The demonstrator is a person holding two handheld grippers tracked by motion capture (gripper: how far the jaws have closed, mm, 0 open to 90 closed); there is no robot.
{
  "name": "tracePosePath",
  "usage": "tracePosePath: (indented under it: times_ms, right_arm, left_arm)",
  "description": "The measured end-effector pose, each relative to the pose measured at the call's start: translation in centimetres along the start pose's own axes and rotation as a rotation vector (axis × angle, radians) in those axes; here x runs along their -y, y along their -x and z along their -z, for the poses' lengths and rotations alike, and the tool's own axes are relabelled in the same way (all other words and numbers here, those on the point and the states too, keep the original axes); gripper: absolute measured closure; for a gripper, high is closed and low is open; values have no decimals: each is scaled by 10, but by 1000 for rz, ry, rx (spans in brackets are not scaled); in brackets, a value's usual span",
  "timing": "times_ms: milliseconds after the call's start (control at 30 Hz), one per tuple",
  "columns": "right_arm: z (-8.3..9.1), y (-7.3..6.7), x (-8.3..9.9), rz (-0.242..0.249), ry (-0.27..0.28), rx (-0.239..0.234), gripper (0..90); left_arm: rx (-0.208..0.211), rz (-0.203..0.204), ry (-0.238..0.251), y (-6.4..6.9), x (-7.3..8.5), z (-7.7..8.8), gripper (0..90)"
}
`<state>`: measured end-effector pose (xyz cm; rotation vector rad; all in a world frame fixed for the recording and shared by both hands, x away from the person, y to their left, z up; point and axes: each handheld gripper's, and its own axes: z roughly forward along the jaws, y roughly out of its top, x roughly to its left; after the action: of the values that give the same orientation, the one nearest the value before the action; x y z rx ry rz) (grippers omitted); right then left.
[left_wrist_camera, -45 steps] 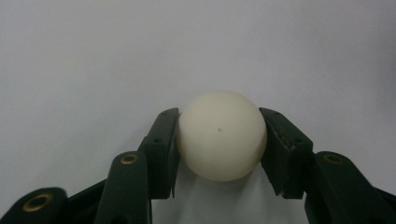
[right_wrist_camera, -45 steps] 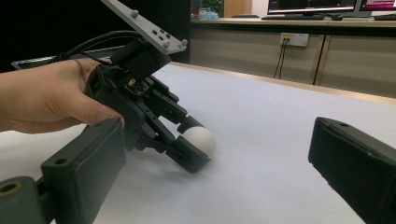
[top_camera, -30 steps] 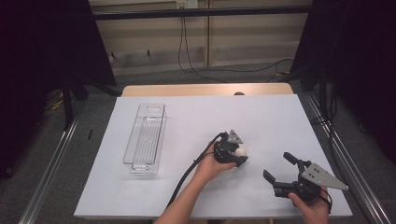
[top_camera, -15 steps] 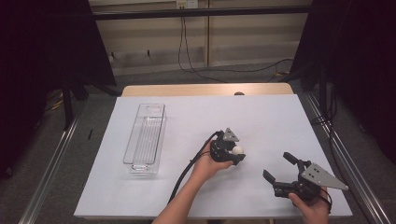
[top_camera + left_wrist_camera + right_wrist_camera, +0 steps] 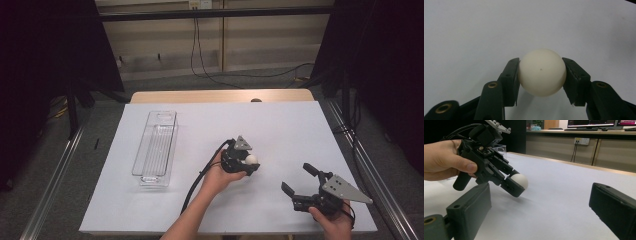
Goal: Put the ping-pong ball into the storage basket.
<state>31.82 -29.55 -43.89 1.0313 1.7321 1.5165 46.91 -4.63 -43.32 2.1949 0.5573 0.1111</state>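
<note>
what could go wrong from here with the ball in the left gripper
1. The ball is smooth and round, and the left gripper pinches it at two small spots on its sides, so a jolt could squirt it out.
2. If dropped on the flat white table, it would likely roll, maybe off an edge.
3. The clear tray is narrow; a high release there might bounce the ball out.
</note>
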Motion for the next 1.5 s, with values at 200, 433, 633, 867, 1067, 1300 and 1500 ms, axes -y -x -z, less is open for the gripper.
tracePosePath:
  times_ms: [200,433,633,867,1067,1300,1500]
  right_arm:
    - [0,0,0,1,1,1,34]
    - [0,0,0,2,0,0,34]
    - [0,0,0,1,1,3,34]
    - [0,0,0,7,-8,-7,34]
    - [0,0,0,2,-5,-1,35]
    - [-1,0,1,9,-3,-3,35]
    - [-1,0,1,8,-5,-4,35]
  left_arm:
    - [-14,11,-6,-2,1,5,512]
    - [-15,10,4,-4,0,11,512]
    - [-27,34,-3,-7,3,16,512]
    - [-39,44,12,-8,2,23,512]
    - [-35,41,18,-9,3,27,512]
    - [-44,59,35,-11,5,31,512]
    - [-54,59,28,-12,8,36,512]
